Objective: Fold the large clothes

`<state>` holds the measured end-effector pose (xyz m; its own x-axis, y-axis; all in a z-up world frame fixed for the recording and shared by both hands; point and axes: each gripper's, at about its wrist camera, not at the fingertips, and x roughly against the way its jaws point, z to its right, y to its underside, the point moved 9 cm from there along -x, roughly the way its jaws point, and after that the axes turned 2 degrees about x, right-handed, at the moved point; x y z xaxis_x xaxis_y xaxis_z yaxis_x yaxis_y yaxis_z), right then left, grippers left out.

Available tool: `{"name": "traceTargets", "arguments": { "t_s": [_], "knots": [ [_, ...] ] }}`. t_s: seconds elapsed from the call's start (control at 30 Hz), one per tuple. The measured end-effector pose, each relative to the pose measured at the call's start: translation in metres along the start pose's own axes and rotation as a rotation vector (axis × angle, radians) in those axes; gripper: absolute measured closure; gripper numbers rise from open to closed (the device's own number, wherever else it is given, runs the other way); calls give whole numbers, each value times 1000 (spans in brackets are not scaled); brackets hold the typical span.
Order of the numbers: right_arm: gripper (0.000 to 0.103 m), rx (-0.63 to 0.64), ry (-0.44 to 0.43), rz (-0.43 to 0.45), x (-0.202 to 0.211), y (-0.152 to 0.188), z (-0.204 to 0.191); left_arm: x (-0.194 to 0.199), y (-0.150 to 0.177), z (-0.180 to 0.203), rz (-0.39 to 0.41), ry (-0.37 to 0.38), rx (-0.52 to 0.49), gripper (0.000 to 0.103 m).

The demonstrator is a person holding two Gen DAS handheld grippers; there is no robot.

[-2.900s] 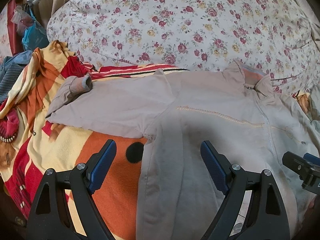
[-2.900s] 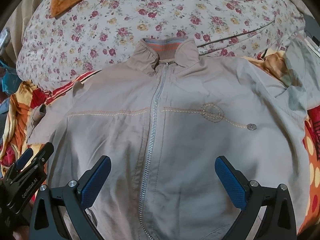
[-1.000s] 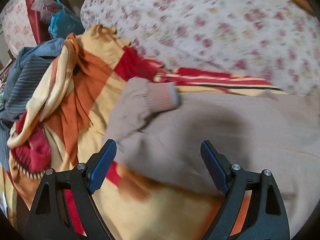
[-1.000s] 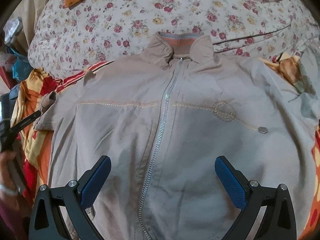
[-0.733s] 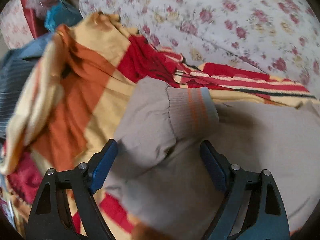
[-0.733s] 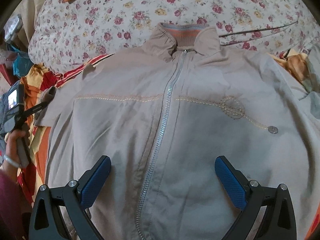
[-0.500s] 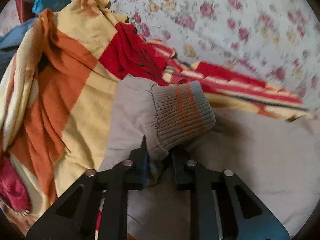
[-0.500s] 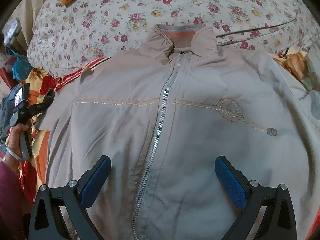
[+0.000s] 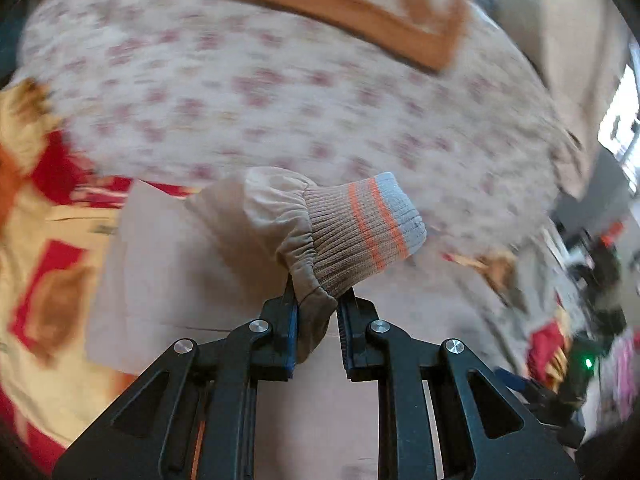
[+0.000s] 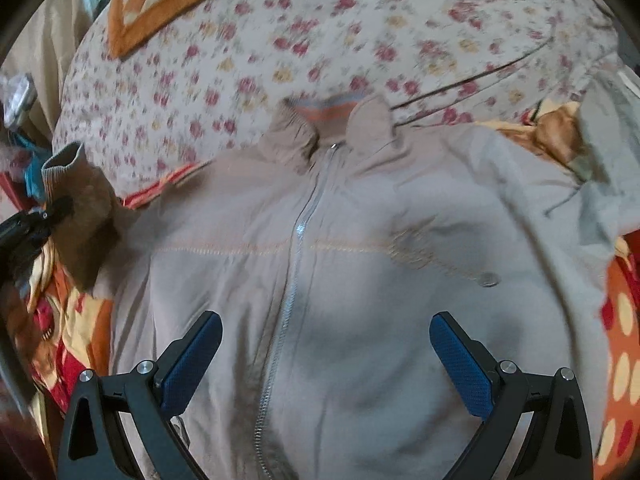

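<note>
A beige zip-up jacket [image 10: 360, 280] lies face up on the bed, collar at the far side, zipper down its middle. My left gripper [image 9: 317, 312] is shut on the jacket's sleeve just behind the ribbed cuff [image 9: 360, 236], which has orange and grey stripes and hangs lifted above the jacket body [image 9: 192, 280]. In the right wrist view the raised sleeve [image 10: 80, 208] and that gripper [image 10: 52, 210] show at the far left. My right gripper [image 10: 326, 344] hovers open over the jacket's lower front, nothing between its fingers.
A floral quilt [image 10: 320, 32] rises behind the jacket, with an orange patterned pillow [image 9: 360, 12] on top. A red, orange and yellow blanket [image 9: 44, 280] lies under the jacket. Grey cloth [image 10: 608, 184] sits at the far right. Cluttered items [image 9: 592, 272] stand beyond the bed's right side.
My left gripper reached the sleeve, closed on it behind the cuff, then lifted and swung it to the right over the jacket. The right gripper stayed open above the front.
</note>
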<state>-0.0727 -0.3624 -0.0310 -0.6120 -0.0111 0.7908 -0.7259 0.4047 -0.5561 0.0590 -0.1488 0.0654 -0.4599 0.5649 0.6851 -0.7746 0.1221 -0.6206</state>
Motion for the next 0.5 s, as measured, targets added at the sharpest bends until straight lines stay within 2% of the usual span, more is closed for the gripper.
{"name": "traceTargets", "arguments": {
  "t_s": [0.13,0.23,0.27,0.33,0.37,0.4,0.47,0.5],
  "knots": [
    [0,-49,9,10,9,-1,18,-45,32,63,-80,59,-18,87],
    [0,-88,15,12,16,-1,35,-77,57,85,-130,40,-26,87],
    [0,-108,17,14,17,-1,41,-86,63,85,-146,24,-32,84],
    [0,-144,4,22,17,-2,49,-105,78,88,-207,1,-51,67],
    [0,-161,-9,15,16,-2,51,-109,85,89,-240,26,-54,50],
    [0,-168,-18,11,15,-2,51,-108,90,91,-278,72,-46,39],
    [0,-166,-41,0,13,-2,46,-92,92,88,-280,89,-46,38],
    [0,-156,-64,-9,11,-2,39,-76,86,82,-251,75,-62,38]
  ]
}}
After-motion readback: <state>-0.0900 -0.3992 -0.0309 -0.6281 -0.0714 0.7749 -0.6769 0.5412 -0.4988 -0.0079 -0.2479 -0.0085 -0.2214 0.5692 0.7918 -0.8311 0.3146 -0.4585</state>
